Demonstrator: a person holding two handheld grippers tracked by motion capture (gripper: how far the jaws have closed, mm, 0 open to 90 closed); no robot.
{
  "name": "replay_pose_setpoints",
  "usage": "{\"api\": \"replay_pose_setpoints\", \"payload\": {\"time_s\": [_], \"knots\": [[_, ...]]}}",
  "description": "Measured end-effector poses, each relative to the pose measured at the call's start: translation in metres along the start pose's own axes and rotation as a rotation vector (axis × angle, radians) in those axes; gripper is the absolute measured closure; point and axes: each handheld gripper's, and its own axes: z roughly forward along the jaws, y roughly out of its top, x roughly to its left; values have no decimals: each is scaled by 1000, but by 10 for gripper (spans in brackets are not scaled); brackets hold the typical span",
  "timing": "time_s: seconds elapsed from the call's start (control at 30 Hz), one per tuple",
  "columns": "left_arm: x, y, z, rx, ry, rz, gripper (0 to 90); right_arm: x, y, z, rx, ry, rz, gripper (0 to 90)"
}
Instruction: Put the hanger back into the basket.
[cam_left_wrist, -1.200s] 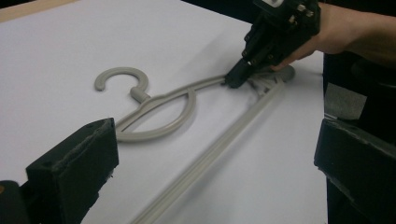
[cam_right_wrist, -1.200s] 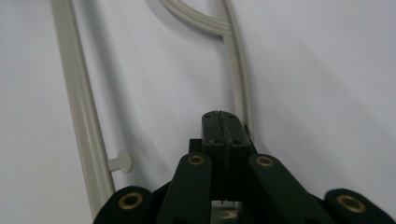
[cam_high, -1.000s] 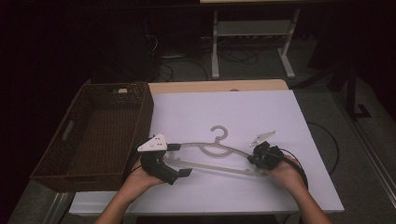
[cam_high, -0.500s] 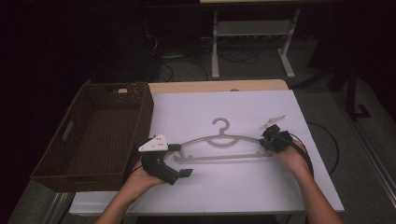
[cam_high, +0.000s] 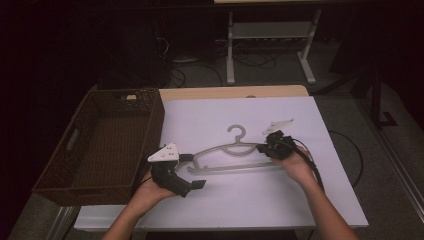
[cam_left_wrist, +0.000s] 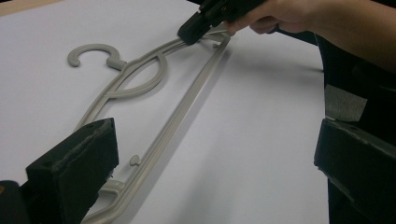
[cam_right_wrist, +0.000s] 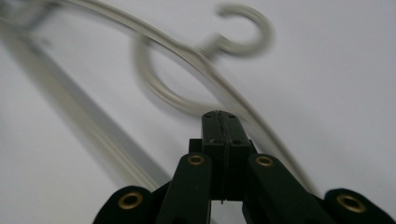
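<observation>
Tabletop (cam_high: 250, 200) covered in a pale sheet spans the middle of the high view, with a strip of bare wood along its far edge and dark floor beyond on every side. Most of the sheet lies bare: a wide stretch toward the far edge, another along the right edge, and a band at the near edge between the two forearms.

Against the left edge of the sheet stands a brown wicker basket (cam_high: 75, 150), long side along the sheet, its right wall just beside the left tool.

A grey plastic hanger (cam_high: 235, 155) lies in the middle of the sheet, hook pointing toward the far edge, well apart from the far and right edges. Its left end reaches close to the basket side; its right end sits at the right tool.

Left tool (cam_high: 192, 172) rests low on the sheet near the near-left corner, held in the person's left hand (cam_high: 150, 192). Its jaws stand wide apart, released, with the hanger's left end lying beside one jaw; in the left gripper view the pads press on nothing.

Right tool (cam_high: 262, 148) is held in the right hand (cam_high: 295, 167) at the hanger's right shoulder. Its jaws are clenched together, and in the left gripper view the tip sits on the hanger's upper arm; whether plastic is pinched between the pads I cannot tell.
</observation>
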Motion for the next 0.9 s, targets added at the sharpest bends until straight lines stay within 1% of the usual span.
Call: {"api": "replay_pose_setpoints", "payload": {"time_s": [0.03, 0.1, 0.13, 0.2, 0.27, 0.4, 0.43, 0.53, 0.6, 0.67, 0.7, 0.73, 0.9], "knots": [[0, 0, 0, -3, 0, -4, 0, 7, 6, 5, -10, 29, -9, 896], [0, -1, 0, -4, 1, -8, 0, 21, 16, 17, -10, 89, -22, 896], [1, -1, 0, -5, 1, -8, 0, 26, 20, 23, -5, 105, -40, 896], [1, -2, -1, -1, 0, -6, 0, 37, 26, 36, 7, 132, -63, 896], [2, -2, -1, -4, 2, -6, 0, 45, 31, 47, 16, 158, -70, 896], [3, -3, -2, -4, 5, -10, 0, 54, 33, 61, 55, 183, -83, 896], [3, -2, -2, -3, 5, -8, 0, 55, 32, 63, 59, 192, -86, 896], [3, -3, -2, -3, 5, -12, 0, 58, 30, 65, 81, 203, -96, 896], [3, -3, -1, 0, 6, -7, 0, 58, 29, 66, 94, 201, -119, 896], [3, -3, -1, 1, 6, -6, 0, 59, 27, 67, 97, 206, -130, 896], [2, -3, -1, 1, 7, -6, 0, 59, 27, 66, 96, 207, -129, 896], [2, -3, -1, 1, 7, -7, 0, 61, 26, 65, 102, 218, -117, 896], [3, -3, -2, 4, 7, -8, 0, 67, 18, 58, 115, 234, -144, 896]]}}
